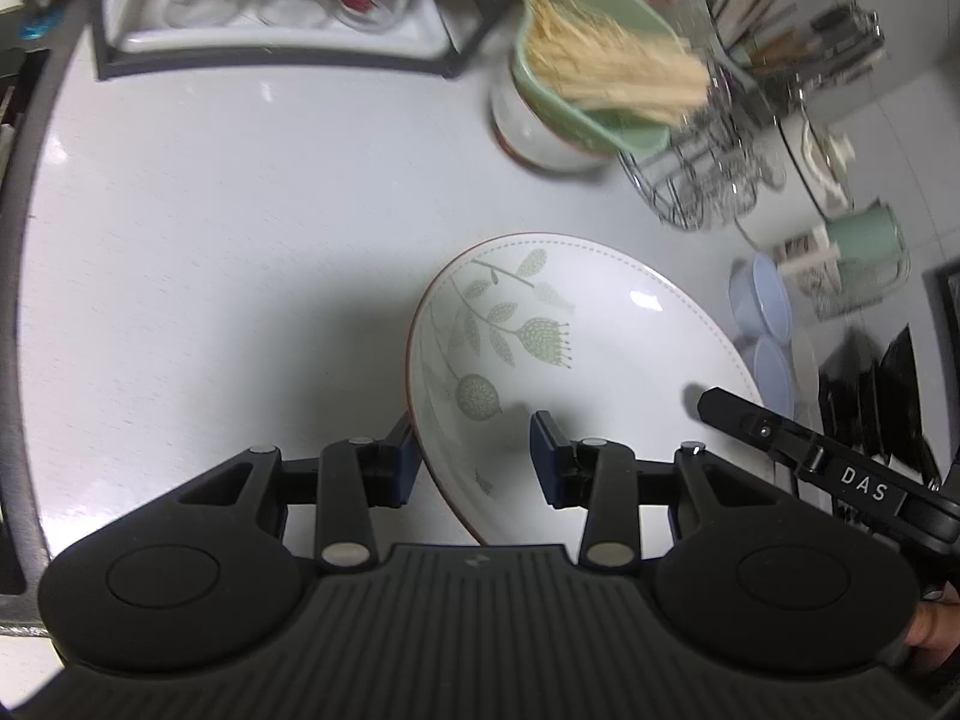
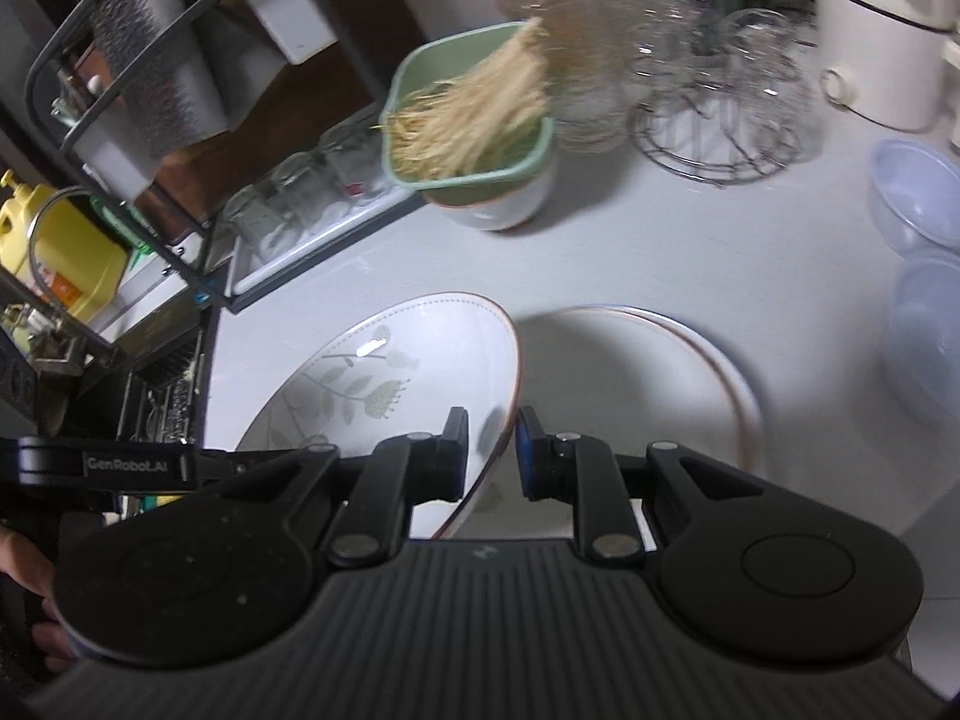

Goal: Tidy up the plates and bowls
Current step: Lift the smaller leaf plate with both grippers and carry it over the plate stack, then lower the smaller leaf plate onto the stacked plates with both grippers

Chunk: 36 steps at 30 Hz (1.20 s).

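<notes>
A white plate with a green leaf pattern (image 1: 588,348) is held tilted above the white counter. My left gripper (image 1: 474,456) straddles its near-left rim with the jaws apart, a clear gap on the inner side. My right gripper (image 2: 491,450) has its jaws close on the plate's (image 2: 384,384) right rim. A second white plate with a brown rim (image 2: 660,384) lies flat on the counter just right of the held one. A white bowl (image 1: 540,138) stands further back with a green container in it.
The green container (image 2: 468,120) holds pale straw-like sticks. Two pale blue plastic bowls (image 2: 918,204) sit at the right. A wire rack of glasses (image 2: 720,96), a black dish rack with a white tray (image 1: 270,30) and the sink edge (image 1: 18,300) border the counter.
</notes>
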Tool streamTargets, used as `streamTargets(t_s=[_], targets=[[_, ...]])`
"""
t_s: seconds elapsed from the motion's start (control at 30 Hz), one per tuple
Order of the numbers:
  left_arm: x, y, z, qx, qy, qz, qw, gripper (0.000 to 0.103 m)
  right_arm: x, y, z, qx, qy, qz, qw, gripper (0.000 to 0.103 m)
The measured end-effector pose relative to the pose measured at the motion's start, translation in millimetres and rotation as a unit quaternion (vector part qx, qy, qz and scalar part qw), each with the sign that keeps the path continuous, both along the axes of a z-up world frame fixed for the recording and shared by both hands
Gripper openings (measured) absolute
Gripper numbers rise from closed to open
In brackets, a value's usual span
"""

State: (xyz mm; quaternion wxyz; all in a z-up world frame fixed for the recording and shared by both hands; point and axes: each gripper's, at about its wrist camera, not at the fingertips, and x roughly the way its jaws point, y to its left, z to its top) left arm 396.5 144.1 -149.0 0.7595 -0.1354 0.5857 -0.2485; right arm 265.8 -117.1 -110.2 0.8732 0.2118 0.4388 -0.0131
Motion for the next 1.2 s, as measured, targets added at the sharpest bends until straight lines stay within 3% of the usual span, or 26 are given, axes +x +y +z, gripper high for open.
streamTargets(t_s=[0.37, 0.67, 1.2], targets=[[1, -51, -12, 0.047, 0.006, -0.043, 0.9979, 0.044, -21, -32, -25, 0.018, 0.014, -0.035, 0.999, 0.020], [-2, -83, -15, 0.093, -0.005, -0.059, 0.9939, 0.044, -20, -49, -44, 0.015, 0.029, -0.017, 0.999, 0.020], [-10, -110, -20, 0.155, 0.022, -0.040, 0.9869, 0.044, -9, -64, -62, 0.005, 0.047, 0.036, 0.998, 0.020]])
